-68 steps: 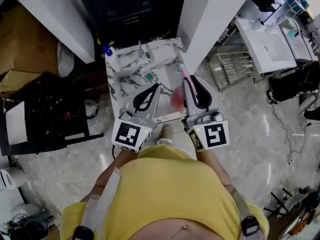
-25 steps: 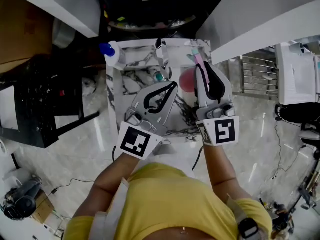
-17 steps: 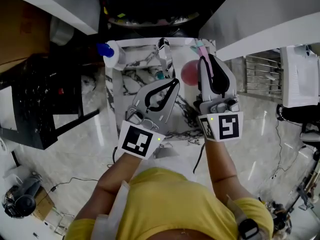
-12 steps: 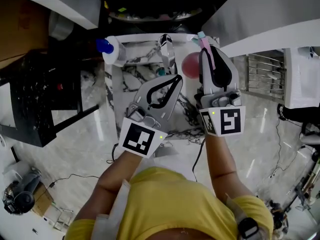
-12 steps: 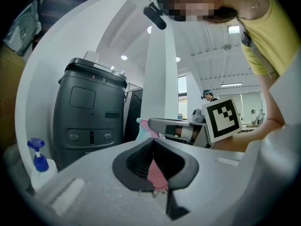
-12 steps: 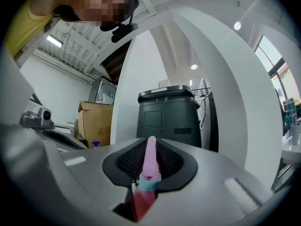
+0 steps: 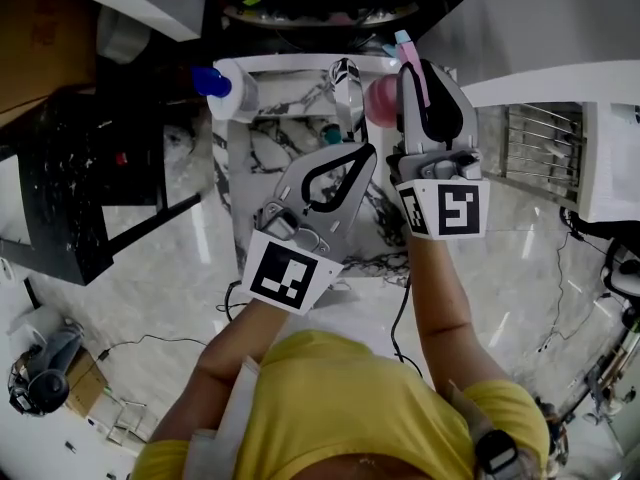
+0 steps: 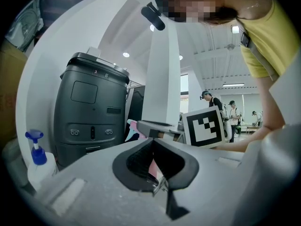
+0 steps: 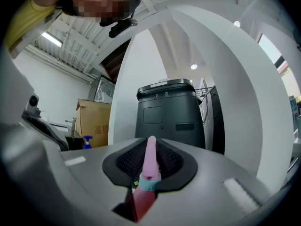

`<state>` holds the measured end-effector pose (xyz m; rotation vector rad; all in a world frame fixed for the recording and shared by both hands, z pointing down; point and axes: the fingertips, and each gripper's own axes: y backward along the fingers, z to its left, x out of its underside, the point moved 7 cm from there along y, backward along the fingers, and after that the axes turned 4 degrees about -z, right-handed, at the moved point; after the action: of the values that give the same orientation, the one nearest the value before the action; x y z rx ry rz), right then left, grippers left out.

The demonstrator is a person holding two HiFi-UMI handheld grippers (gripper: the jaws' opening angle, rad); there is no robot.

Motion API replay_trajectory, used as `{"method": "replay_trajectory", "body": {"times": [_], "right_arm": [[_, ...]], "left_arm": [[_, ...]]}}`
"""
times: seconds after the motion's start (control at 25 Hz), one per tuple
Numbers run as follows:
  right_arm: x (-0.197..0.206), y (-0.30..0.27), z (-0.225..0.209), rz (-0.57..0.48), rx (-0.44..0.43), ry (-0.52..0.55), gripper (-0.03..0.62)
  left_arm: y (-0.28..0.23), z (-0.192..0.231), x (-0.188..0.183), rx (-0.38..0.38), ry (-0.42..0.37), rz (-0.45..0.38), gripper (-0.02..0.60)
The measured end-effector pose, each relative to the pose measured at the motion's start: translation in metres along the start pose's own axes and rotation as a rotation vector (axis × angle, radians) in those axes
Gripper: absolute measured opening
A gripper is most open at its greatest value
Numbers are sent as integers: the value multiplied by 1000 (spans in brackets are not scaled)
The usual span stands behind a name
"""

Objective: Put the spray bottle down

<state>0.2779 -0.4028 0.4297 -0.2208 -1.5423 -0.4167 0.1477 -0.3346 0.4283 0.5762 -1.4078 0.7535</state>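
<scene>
**Right gripper view: spray bottle clamped in the jaws**

The right gripper [image 9: 150, 147] is closed on the spray bottle [image 9: 149, 166]. Its pads press on the pink head, with the teal collar and the reddish body hanging below. In the head view this gripper [image 7: 412, 66] holds the bottle [image 7: 381, 98] over the far right corner of the marble-topped table [image 7: 270, 163]; whether the base touches the top cannot be told.

The left gripper [image 8: 153, 144] has its jaws together on nothing and sits over the middle of the table [image 7: 362, 151].

A white bottle [image 7: 228, 88] with a blue top stands at the table's far left corner. A closed cardboard box [image 9: 94, 121] and a dark grey machine [image 9: 169, 112] stand beyond; their contents are not visible.
</scene>
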Motion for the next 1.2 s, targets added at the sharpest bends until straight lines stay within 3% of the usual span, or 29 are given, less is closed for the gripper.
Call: {"method": "replay_trajectory", "body": {"times": [1.04,1.2], "right_arm": [[35,-3,2,-54,20,29,67],[37,-5,2,-12,-2,9,126]], "left_arm": [[-1,-18,14,25,43,30,5],[-2,-20,12,25,43,22,5]]}}
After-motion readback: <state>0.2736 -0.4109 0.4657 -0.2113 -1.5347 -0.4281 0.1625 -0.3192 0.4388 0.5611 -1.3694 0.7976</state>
